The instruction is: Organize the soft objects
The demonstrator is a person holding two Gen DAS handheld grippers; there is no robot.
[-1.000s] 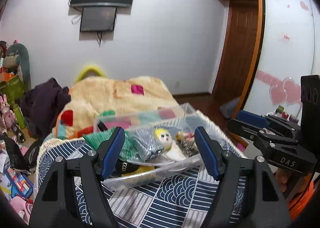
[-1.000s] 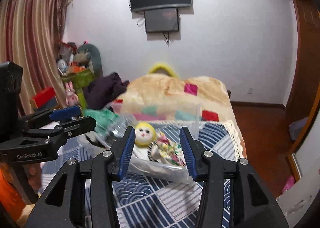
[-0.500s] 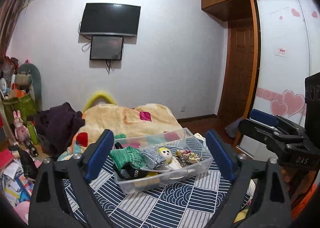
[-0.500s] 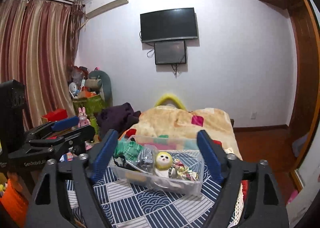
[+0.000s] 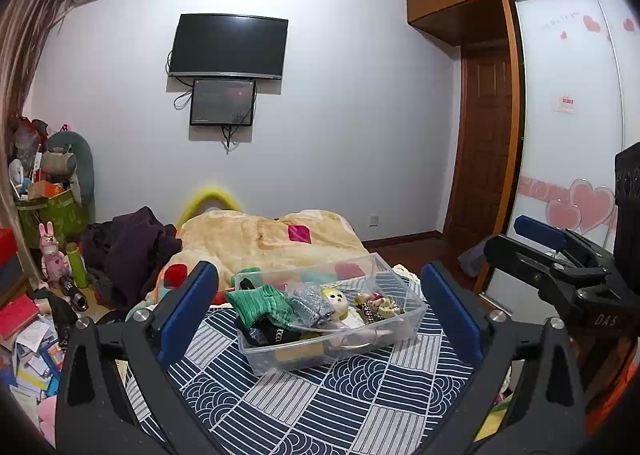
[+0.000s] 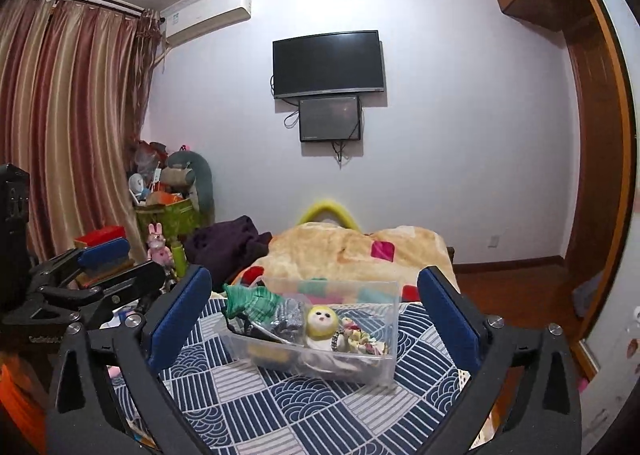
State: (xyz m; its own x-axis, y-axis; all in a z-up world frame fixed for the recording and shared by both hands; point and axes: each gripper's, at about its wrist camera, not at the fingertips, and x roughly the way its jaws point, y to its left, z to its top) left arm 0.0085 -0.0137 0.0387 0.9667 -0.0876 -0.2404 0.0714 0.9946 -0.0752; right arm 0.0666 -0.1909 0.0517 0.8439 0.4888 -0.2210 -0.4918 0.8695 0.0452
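With both tools, left [image 5: 318, 309] and right [image 6: 314, 309], spread wide and empty, the clear bin [image 6: 384, 365] of soft objects dead ahead may slide on the quilt [image 6: 288, 407] if you nudge its wall.

Both grippers pulled back and up from clear bin [image 5: 332, 339] since a second ago. Left gripper [image 5: 320, 311] jaws spread from narrow gap beside bin contents to wide, now flanking whole bin. Right gripper [image 6: 314, 313] jaws widened likewise. Bin smaller in both views; more bedspread [image 5: 320, 395], wall, TV [image 5: 228, 45] visible.
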